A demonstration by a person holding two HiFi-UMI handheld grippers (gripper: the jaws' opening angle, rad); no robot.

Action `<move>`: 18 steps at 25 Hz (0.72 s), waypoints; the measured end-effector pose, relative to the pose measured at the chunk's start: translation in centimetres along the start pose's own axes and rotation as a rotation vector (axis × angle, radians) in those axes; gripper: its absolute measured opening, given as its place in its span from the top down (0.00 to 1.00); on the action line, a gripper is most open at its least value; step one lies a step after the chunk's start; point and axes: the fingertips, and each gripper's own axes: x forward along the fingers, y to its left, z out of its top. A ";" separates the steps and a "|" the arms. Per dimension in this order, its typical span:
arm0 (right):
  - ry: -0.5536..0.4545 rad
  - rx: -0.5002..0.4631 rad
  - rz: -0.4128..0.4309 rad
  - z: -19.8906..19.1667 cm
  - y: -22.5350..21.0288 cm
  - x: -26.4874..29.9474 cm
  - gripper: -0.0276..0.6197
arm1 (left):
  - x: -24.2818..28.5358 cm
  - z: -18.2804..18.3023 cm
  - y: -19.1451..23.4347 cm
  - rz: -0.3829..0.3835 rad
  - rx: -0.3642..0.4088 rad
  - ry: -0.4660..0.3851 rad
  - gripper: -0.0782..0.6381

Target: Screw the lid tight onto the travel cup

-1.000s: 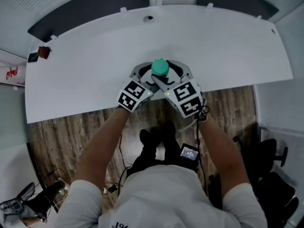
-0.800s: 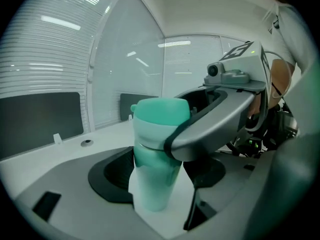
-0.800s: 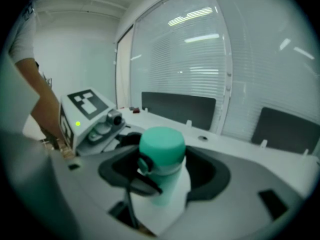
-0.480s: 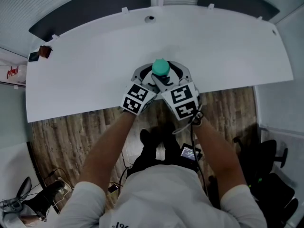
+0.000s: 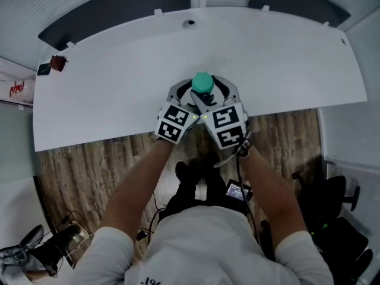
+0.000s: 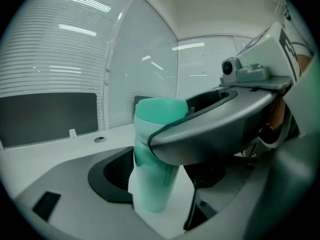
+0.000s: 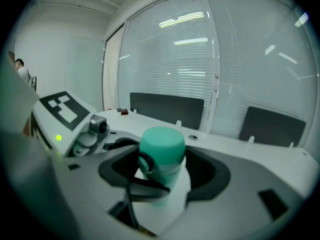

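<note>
Head view | left gripper (image 6: 161,188) fingers clamped on travel cup (image 6: 150,174) | right gripper (image 7: 163,170) fingers clamped on lid (image 7: 161,143)

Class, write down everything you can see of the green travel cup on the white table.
The travel cup is green plastic by its look, pale-bodied, with a darker rounded lid bearing a side loop. It stands upright near the front edge of the white table. The left gripper clasps its body, the right gripper its lid.
</note>
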 end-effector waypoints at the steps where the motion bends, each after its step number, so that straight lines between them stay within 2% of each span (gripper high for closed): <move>1: 0.000 -0.003 0.002 0.0 0.0 0.0 0.50 | -0.2 0.0 0.0 -0.005 -0.002 0.000 0.45; 10: -0.009 -0.008 0.022 -0.1 -0.1 0.1 0.50 | -3.1 -0.4 -0.4 -0.043 -0.053 -0.022 0.45; 18: -0.031 -0.013 0.046 0.6 0.4 -0.7 0.49 | -5.8 -0.1 0.0 -0.035 -0.123 -0.068 0.45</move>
